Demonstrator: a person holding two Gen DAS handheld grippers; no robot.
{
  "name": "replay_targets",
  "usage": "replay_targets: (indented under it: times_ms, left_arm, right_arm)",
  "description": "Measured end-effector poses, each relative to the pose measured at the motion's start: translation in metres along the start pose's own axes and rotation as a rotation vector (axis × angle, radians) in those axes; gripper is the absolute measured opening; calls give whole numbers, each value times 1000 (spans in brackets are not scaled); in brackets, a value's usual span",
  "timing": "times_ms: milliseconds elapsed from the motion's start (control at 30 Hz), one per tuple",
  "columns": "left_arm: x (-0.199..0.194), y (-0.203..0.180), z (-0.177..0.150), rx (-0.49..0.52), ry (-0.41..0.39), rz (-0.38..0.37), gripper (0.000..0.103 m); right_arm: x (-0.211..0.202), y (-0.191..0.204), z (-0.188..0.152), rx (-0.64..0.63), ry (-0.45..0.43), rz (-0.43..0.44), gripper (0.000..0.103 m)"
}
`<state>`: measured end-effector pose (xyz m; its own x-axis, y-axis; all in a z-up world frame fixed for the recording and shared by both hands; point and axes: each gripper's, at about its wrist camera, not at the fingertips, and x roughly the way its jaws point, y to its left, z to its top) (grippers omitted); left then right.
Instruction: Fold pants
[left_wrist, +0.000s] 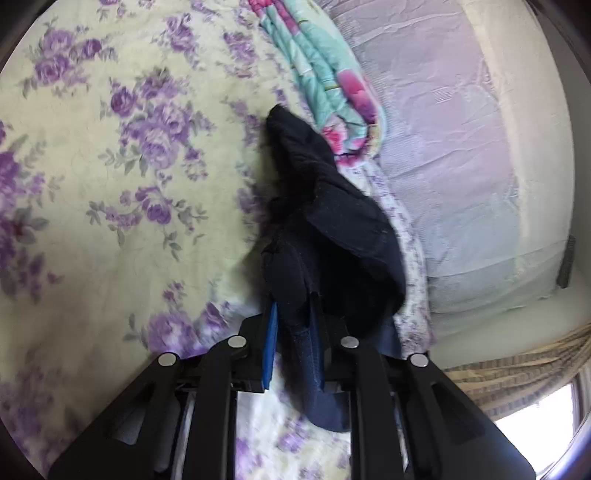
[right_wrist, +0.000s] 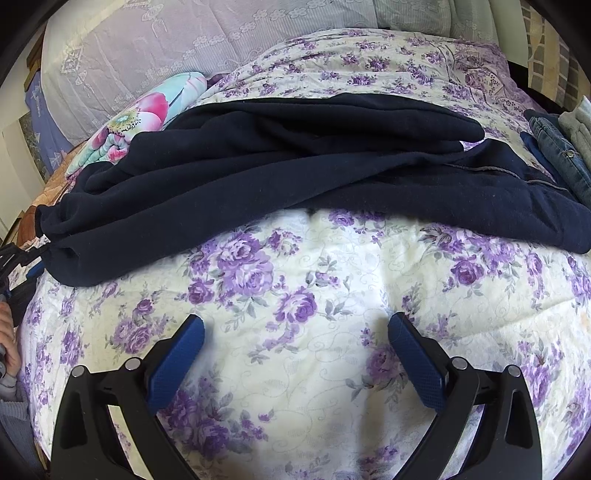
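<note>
Floral bedding, a cream bedspread (right_wrist: 332, 295) printed with purple roses, is seen to fill both views, with a lace-covered headboard or cushion (right_wrist: 147, 48) noted along the upper left of the right wrist view. A rolled quilt (right_wrist: 147, 114) in turquoise and pink is recorded at upper left of that view, touching the far edge of the pants; in the left wrist view the same quilt (left_wrist: 325, 81) lies at upper centre, just beyond the raised cloth. Folded jeans (right_wrist: 561, 155) and a grey garment (right_wrist: 576, 125) are stacked at the right edge, just beside the waist end of the pants. A striped curtain (left_wrist: 517, 373) is noted at lower right of the left wrist view. The dark navy pants (right_wrist: 277, 177) are laid across the upper middle of the right wrist view, long axis running left to right, the hems toward the left edge and the waistband toward the right; the cloth is bunched in long folds. The left gripper (left_wrist: 293, 343) is observed pressed together on the hem end of the pants (left_wrist: 332, 229), dark fabric being pinched between its blue pads. The right gripper (right_wrist: 295, 350) is held spread wide over bare bedspread at lower centre, nothing between its fingers, well short of the pants. A hand (right_wrist: 7, 347) is partly seen at the left edge.
</note>
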<state>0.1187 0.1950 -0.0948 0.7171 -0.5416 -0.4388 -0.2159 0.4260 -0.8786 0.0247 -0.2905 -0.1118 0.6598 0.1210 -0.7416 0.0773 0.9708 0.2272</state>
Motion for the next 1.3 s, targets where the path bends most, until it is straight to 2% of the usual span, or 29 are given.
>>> replay_targets:
  times_ms: [100,133,233,267,333,433,533,600,633,667,700,800,900,1000,1067,1167,1300]
  left_arm:
    - [-33,-16,3,21,3,-96,13]
    - [-46,-21,1,47,-7,-105,0]
    - [-97,-35,-4,185,-122,-50,0]
    - [-108,-34,-5,217,-128,-27,0]
    - [-118,-21,-8,219,-114,17,0]
    - [-106,-1,-23,201,-24,42,0]
    - [-64,4,-47,178,108,12,0]
    - [-38,5,-56,143,168,-8,6]
    - [-27,6,-57,129,174,1,16]
    - [-17,7,-55,118,168,18,28]
    - [-11,9,-53,106,156,26,29]
    - [9,9,-31,55,87,15,29]
    - [24,11,-14,-13,66,14,28]
    - [32,4,-8,7,56,25,28]
    - [26,4,-12,-1,62,17,23]
    - [14,14,-18,-35,75,42,19]
    - [2,24,-20,-115,36,25,20]
  right_arm:
    - [-6,-12,0,50,-18,55,100]
    - [-10,-16,0,70,-24,73,100]
    - [-29,-38,-5,174,-70,140,100]
    - [-36,-49,-8,214,-85,163,100]
    - [-44,-70,-10,294,-95,185,100]
    - [-53,-99,-7,403,-110,199,100]
    - [-59,-104,-3,413,-135,177,100]
    - [-57,-95,-4,387,-131,184,100]
    - [-56,-91,-5,374,-124,191,100]
    - [-53,-87,-5,364,-116,192,100]
    - [-51,-83,-5,357,-110,191,100]
    - [-46,-76,-8,350,-98,192,100]
    - [-44,-76,-7,360,-104,194,100]
    - [-47,-77,-5,357,-110,194,100]
    - [-50,-79,-4,362,-119,189,100]
    - [-52,-83,-5,380,-128,186,100]
    - [-45,-85,-7,397,-115,193,100]
